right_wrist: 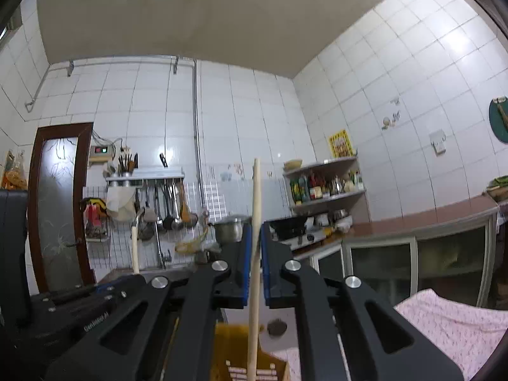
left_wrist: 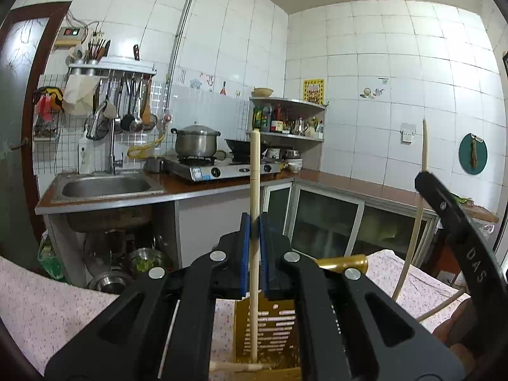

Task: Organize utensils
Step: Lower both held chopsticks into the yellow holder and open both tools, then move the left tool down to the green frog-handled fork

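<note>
Left gripper (left_wrist: 254, 222) closed on an upright chopstick (left_wrist: 255, 190), frame centre, lower end inside the gold slotted holder (left_wrist: 270, 327) directly below; right gripper (right_wrist: 256, 238) likewise clamping a second chopstick (right_wrist: 256, 222), long axis vertical, over the same holder (right_wrist: 235, 349) on the floral-clothed surface (right_wrist: 460, 327)

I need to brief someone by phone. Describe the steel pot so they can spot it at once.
Start at the brown counter along the tiled back wall, right of the sink. On it sits a gas stove; the steel pot stands on its left burner. It is the only lidded, shiny silver vessel there, while its neighbour on the right burner is a dark, open wok.
</note>
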`<state>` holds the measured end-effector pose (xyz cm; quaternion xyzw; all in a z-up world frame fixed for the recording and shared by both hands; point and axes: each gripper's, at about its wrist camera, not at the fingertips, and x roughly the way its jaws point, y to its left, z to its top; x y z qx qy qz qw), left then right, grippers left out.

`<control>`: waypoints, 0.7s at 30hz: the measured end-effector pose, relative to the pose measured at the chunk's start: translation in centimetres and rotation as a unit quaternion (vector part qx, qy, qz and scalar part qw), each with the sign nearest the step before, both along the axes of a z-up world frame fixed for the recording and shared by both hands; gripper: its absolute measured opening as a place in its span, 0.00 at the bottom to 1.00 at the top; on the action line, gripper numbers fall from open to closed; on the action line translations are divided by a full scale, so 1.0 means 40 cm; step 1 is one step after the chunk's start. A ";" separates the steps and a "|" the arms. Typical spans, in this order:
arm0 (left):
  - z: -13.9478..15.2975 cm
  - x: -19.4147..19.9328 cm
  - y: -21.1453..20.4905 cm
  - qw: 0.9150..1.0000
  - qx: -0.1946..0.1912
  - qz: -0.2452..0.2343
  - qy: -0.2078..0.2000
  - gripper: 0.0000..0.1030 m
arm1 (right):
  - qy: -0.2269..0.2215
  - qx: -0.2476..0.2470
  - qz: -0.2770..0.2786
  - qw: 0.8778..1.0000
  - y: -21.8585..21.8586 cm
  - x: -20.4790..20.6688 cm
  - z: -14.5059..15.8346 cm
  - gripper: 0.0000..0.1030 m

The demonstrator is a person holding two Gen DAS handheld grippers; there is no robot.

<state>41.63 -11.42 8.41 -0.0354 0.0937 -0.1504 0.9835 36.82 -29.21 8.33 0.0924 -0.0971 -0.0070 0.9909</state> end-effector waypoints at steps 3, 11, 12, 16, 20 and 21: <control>0.001 -0.003 0.016 1.000 -0.010 -0.007 0.019 0.05 | 0.027 -0.007 0.015 1.000 -0.002 0.002 -0.016 0.07; 0.066 -0.076 0.074 0.997 -0.020 -0.007 0.070 0.43 | 0.104 -0.006 0.052 0.993 -0.017 -0.031 0.012 0.20; 0.073 -0.092 0.083 0.997 -0.018 0.002 0.075 0.50 | 0.115 -0.006 0.052 0.992 -0.018 -0.047 0.022 0.42; 0.092 -0.148 0.135 0.995 -0.006 0.016 0.102 0.78 | 0.151 -0.019 0.057 0.987 -0.012 -0.103 0.032 0.55; 0.080 -0.230 0.188 0.993 0.018 0.031 0.109 0.91 | 0.191 -0.030 0.049 0.980 -0.008 -0.167 0.011 0.68; 0.075 -0.248 0.197 0.993 0.026 0.032 0.113 0.93 | 0.197 -0.032 0.045 0.979 -0.008 -0.185 0.002 0.71</control>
